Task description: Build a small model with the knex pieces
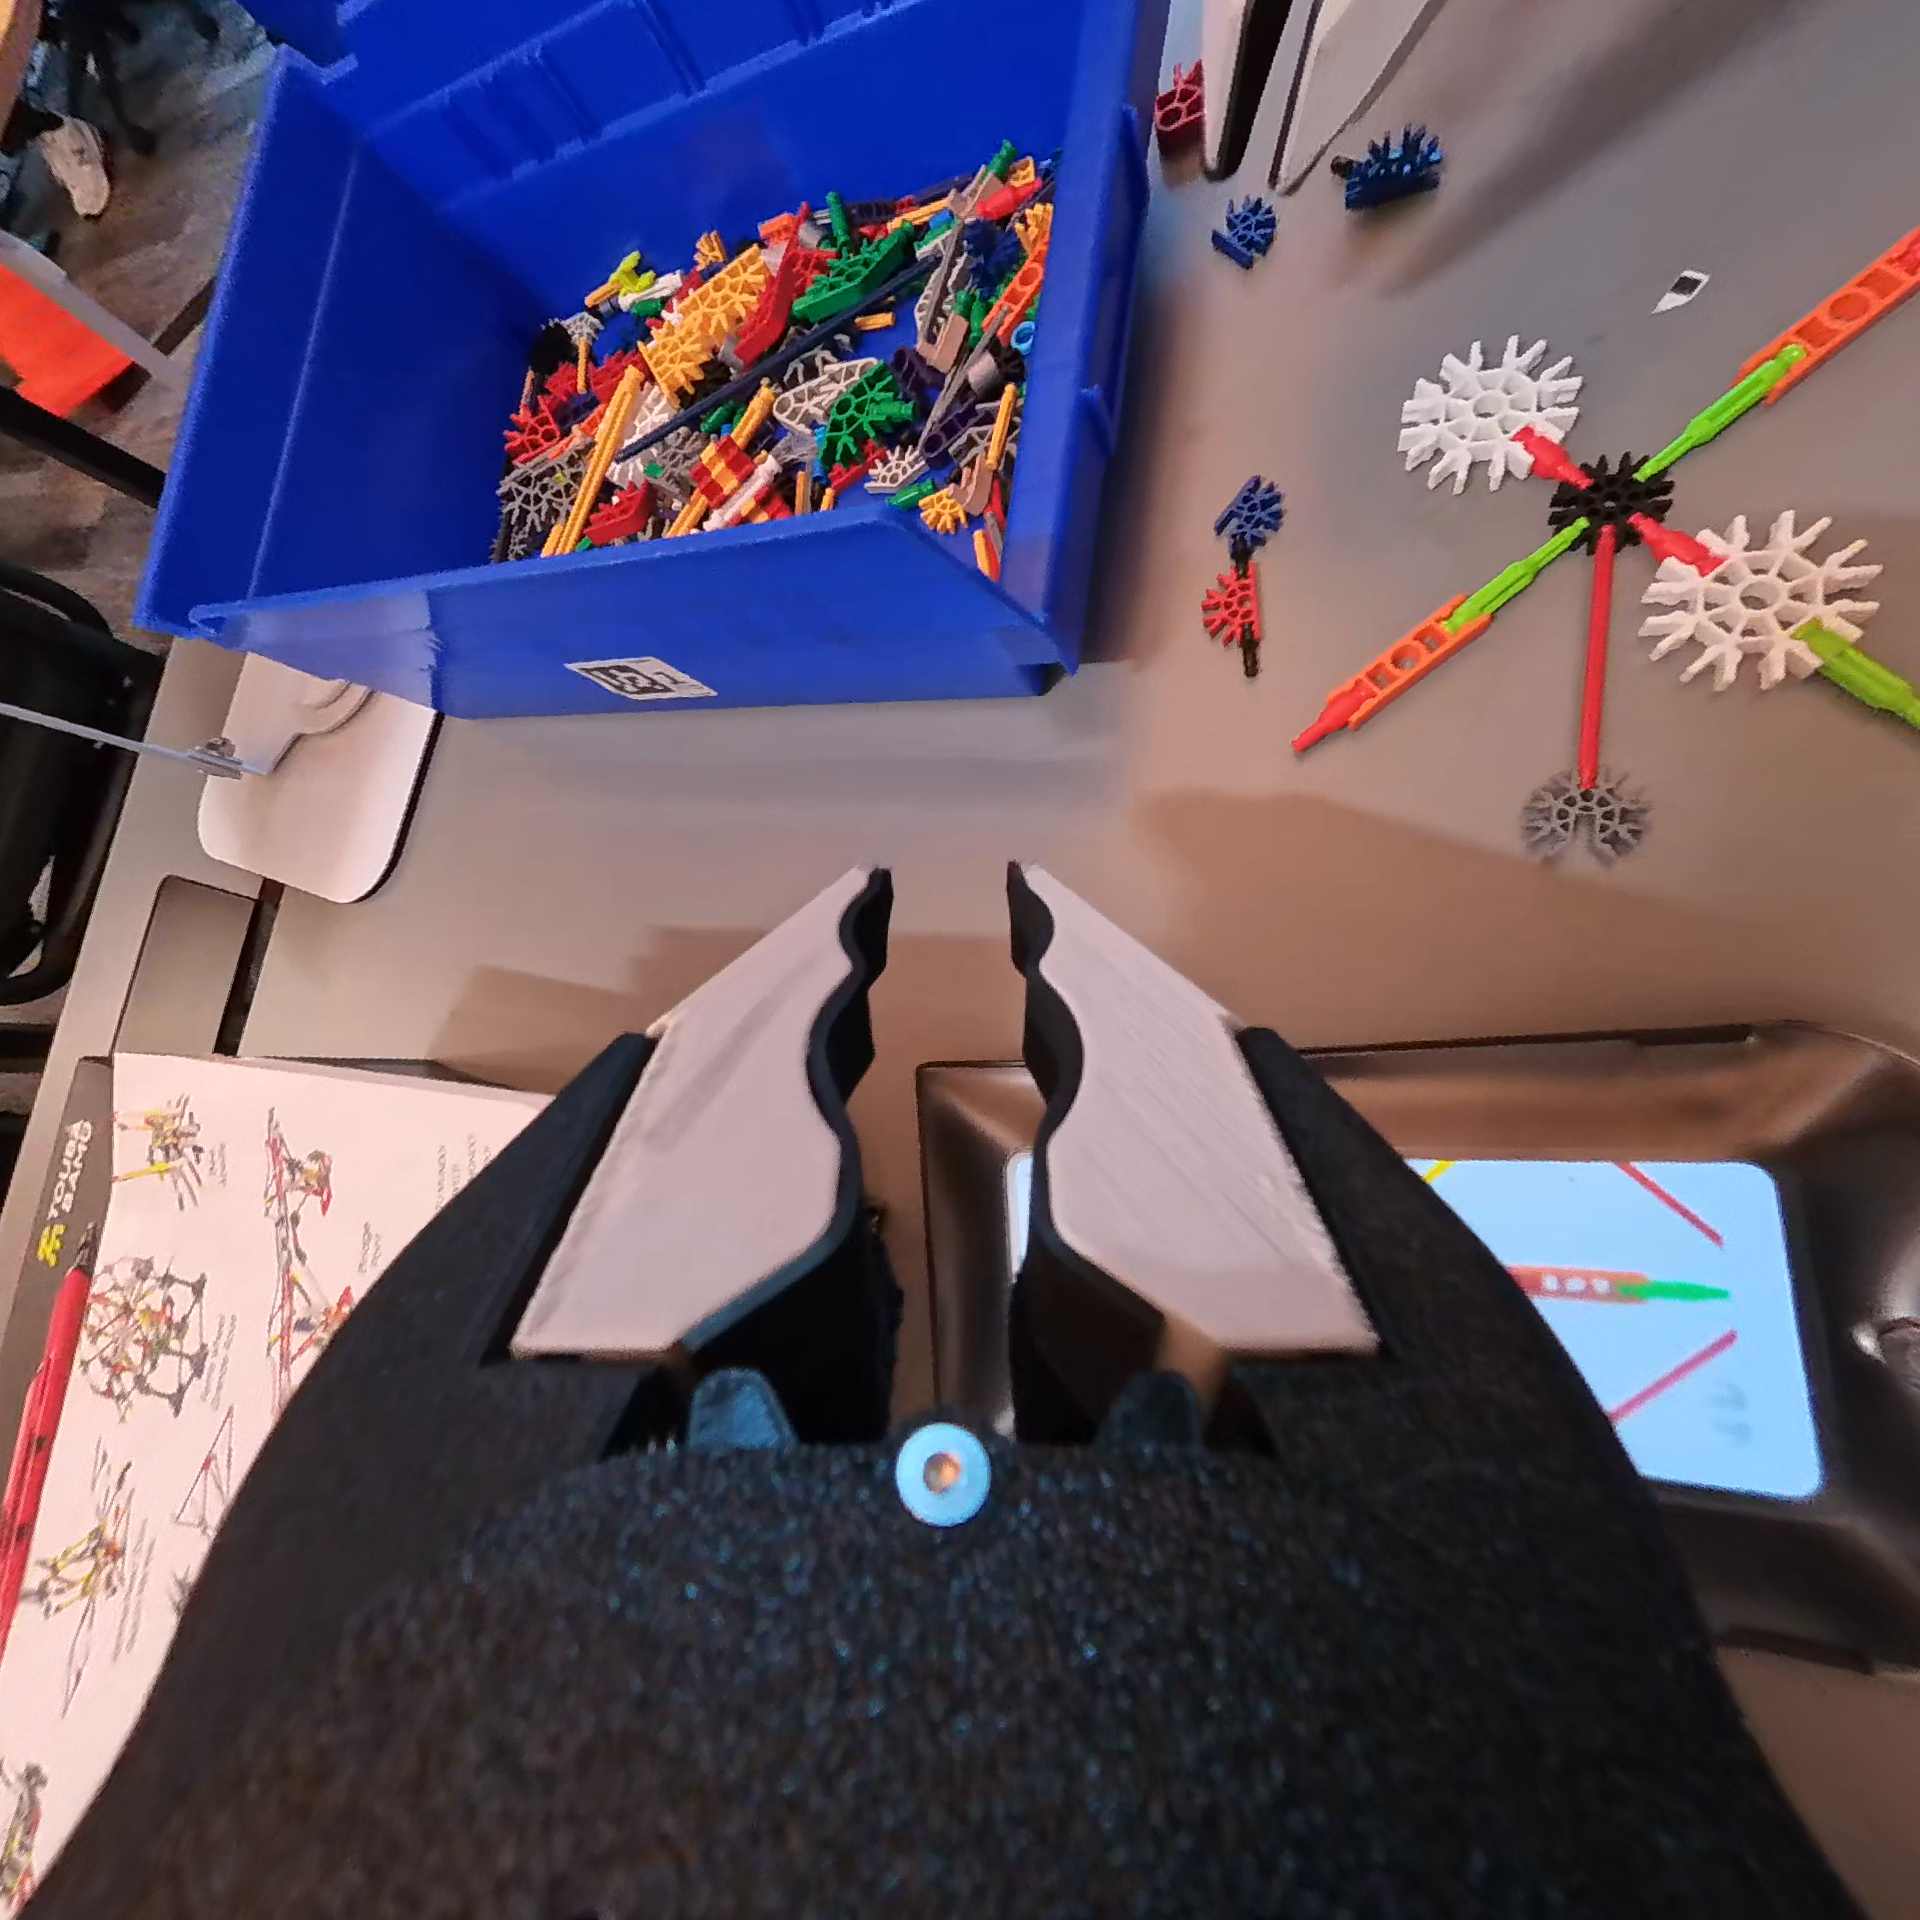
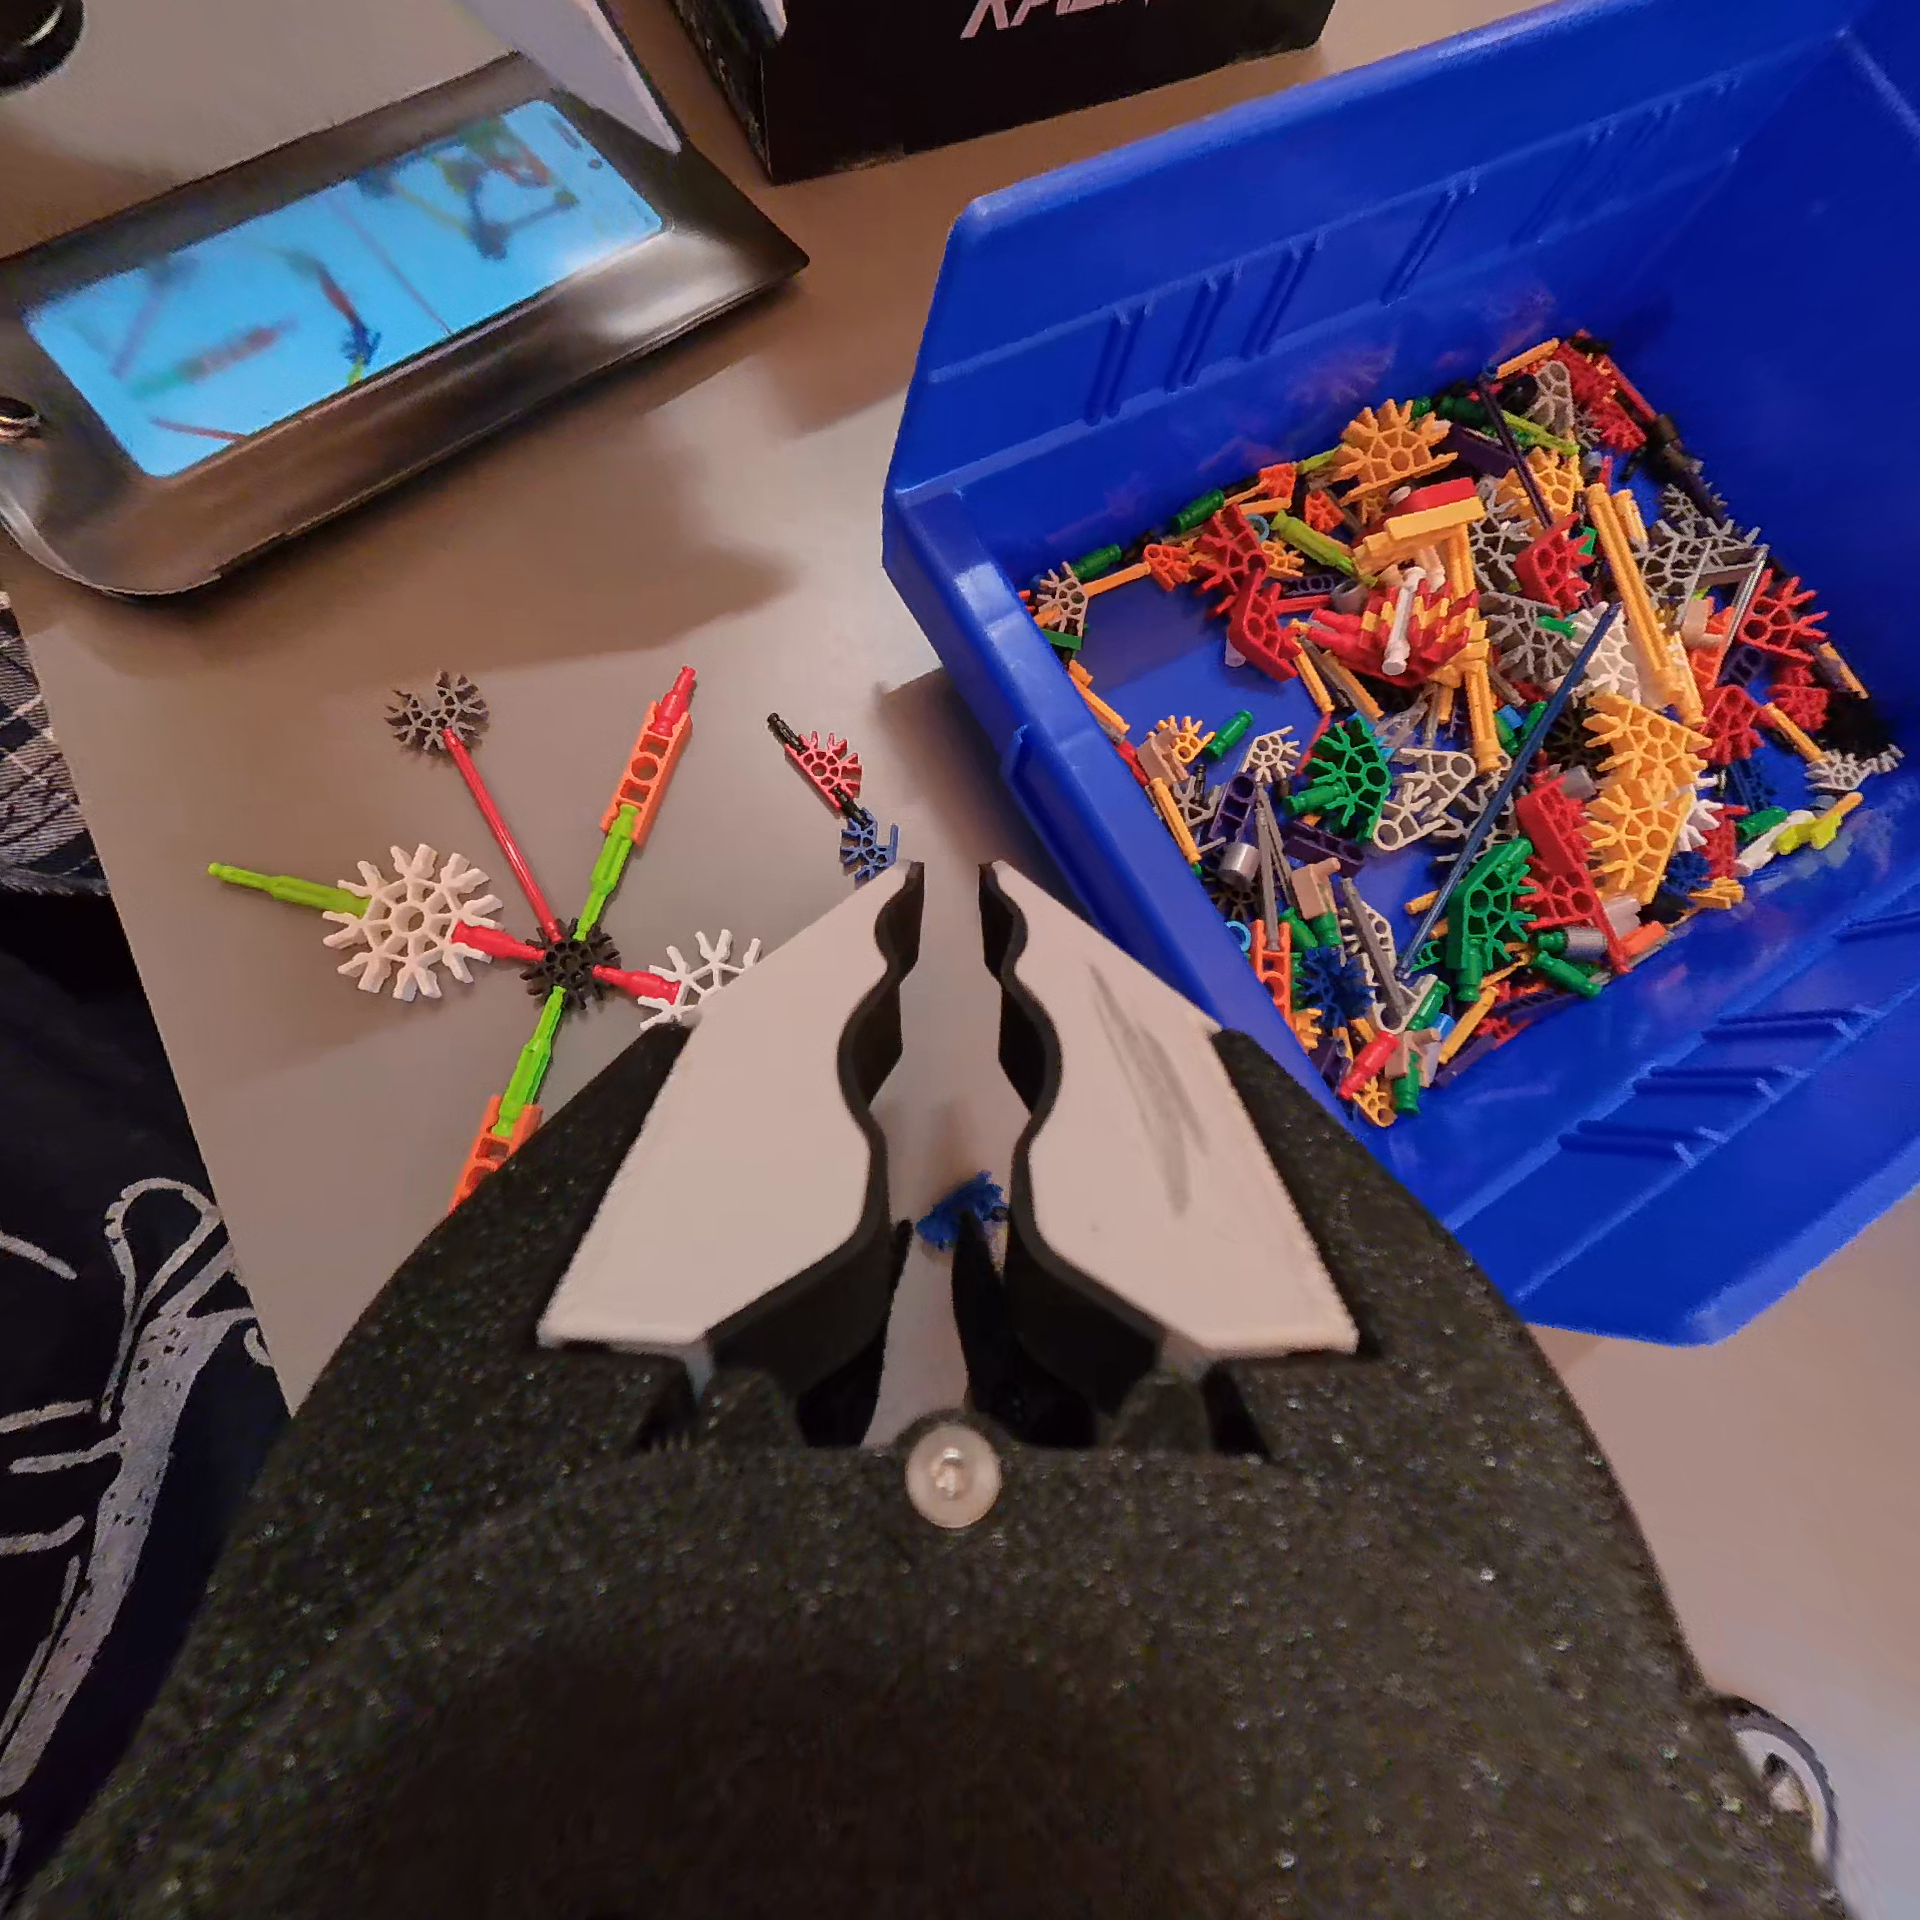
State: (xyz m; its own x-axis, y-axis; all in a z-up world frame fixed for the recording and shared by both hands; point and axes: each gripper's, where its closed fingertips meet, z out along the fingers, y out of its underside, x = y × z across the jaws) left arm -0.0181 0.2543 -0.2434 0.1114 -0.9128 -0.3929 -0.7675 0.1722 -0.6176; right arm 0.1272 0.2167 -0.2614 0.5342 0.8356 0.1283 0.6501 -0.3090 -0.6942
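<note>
Left wrist view, left to right: a printed instruction sheet of model drawings [image 1: 197, 1309] lies at the near-left table edge. The left gripper [image 1: 948, 883] hovers above bare grey table [image 1: 727, 821], jaws spread a narrow gap, nothing between them. Beyond it sits a blue plastic bin [image 1: 727, 644] heaped with mixed rod-and-connector pieces. Near right, a dark-framed tablet with a lit screen [image 1: 1621, 1340] shows a rod diagram. Far right, a partly built flat assembly: a black hub connector [image 1: 1608, 501] with red and green rods radiating, two white snowflake connectors [image 1: 1488, 411], a grey connector [image 1: 1585, 817] on a long red rod, orange strips at the green rod ends. Right wrist view: the same assembly lies left of the right gripper [image 2: 951, 881], which is likewise slightly parted and empty, above a small blue connector [image 2: 961, 1210] on the table. A red-and-blue connector pair [image 2: 836, 779] lies just beyond. My read: the build is underway, with loose pieces not yet joined.
</note>
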